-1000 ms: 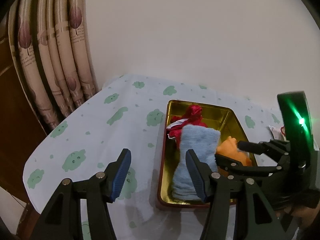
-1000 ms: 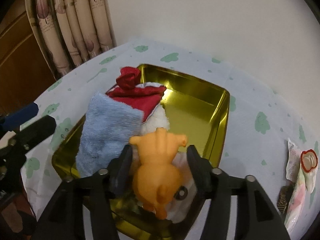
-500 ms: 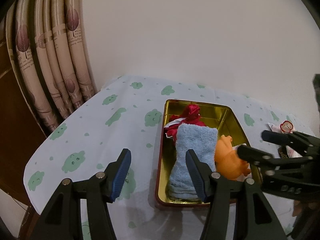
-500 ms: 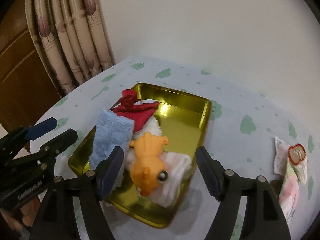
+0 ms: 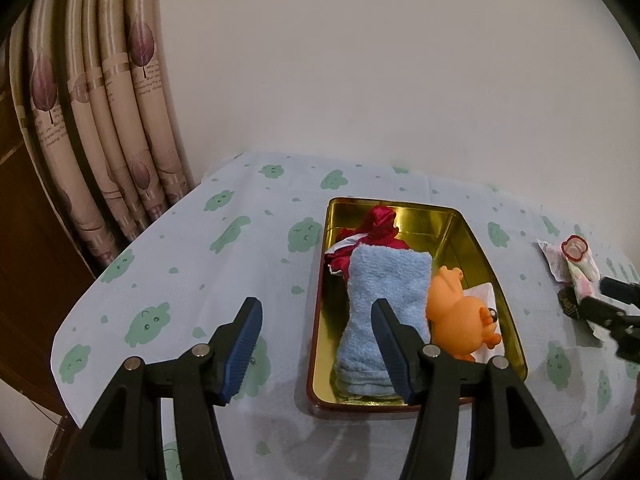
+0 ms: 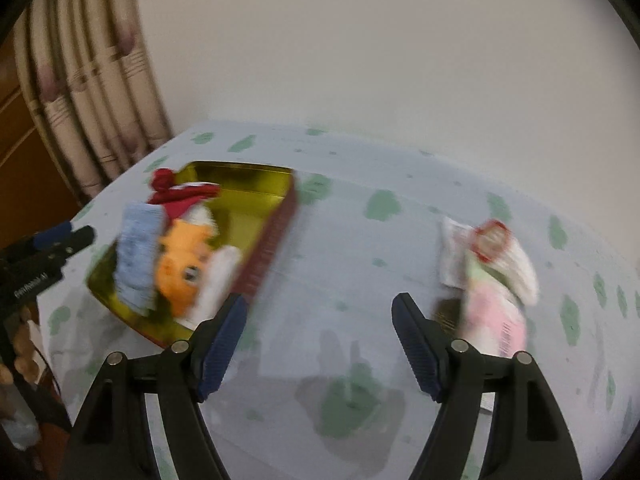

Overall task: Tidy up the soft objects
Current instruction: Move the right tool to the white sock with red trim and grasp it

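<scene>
Both grippers are empty: the left gripper [image 5: 316, 344] waits spread beside the gold tin [image 5: 508, 308], while the right gripper [image 6: 320, 340], released, faces the packet [image 6: 496, 276] beyond it, probably next.

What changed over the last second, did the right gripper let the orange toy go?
Yes. The right gripper released the orange toy into the gold tin and swung away toward the pink-and-white packet, jaws empty. The left gripper, blue towel and red cloth stayed put.
</scene>
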A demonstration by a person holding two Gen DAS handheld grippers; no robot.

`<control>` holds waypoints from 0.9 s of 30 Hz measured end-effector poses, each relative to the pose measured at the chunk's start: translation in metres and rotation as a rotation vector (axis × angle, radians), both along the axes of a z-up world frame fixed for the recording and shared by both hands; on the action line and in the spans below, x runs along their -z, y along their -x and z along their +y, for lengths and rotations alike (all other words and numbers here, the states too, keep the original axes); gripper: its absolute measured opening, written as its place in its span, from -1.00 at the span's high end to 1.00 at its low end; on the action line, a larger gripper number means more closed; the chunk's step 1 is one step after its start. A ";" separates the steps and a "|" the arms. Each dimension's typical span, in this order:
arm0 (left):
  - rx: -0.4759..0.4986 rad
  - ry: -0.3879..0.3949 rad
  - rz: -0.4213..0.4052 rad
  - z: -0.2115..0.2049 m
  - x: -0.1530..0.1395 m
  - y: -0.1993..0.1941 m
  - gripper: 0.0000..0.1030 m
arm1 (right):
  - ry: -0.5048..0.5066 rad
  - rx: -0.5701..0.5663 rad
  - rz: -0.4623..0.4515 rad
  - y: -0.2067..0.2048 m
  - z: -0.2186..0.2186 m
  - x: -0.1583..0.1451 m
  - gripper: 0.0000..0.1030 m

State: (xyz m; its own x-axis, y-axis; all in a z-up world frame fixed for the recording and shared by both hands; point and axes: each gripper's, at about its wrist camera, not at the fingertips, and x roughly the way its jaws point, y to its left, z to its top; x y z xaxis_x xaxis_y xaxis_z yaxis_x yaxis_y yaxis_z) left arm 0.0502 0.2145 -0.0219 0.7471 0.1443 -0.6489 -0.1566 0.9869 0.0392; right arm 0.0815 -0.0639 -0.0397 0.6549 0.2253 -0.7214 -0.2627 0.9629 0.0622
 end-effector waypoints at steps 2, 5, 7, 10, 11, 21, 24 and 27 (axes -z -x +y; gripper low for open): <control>0.002 -0.003 0.000 -0.001 0.000 0.000 -0.13 | 0.002 0.049 0.001 0.003 -0.024 0.002 -0.43; 0.002 -0.011 0.000 -0.003 0.000 0.000 -0.13 | 0.005 0.124 0.006 0.006 -0.059 0.006 -0.46; 0.004 -0.010 0.002 -0.004 0.000 0.001 -0.13 | 0.012 0.166 -0.005 0.007 -0.080 0.006 -0.46; 0.004 -0.009 0.000 -0.003 -0.001 0.002 -0.13 | 0.018 0.207 -0.013 0.003 -0.105 0.007 -0.46; 0.003 -0.011 0.001 -0.003 -0.001 0.002 -0.13 | 0.014 0.216 -0.011 0.000 -0.111 0.008 -0.46; 0.003 -0.024 0.004 -0.005 0.000 0.000 -0.13 | 0.027 0.252 0.003 -0.055 -0.126 0.023 -0.69; 0.008 -0.032 0.007 -0.005 0.001 -0.002 -0.13 | 0.054 0.242 0.016 -0.076 -0.117 0.030 -0.69; 0.008 -0.046 0.007 -0.005 0.002 -0.003 -0.13 | 0.090 0.247 0.025 -0.093 -0.111 0.038 -0.71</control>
State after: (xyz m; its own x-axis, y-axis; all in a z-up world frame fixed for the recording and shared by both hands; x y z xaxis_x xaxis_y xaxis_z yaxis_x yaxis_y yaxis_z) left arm 0.0533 0.2091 -0.0243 0.7440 0.1676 -0.6468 -0.1479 0.9853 0.0853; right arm 0.1749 -0.1753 -0.0772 0.6641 -0.0048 -0.7476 -0.0185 0.9996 -0.0228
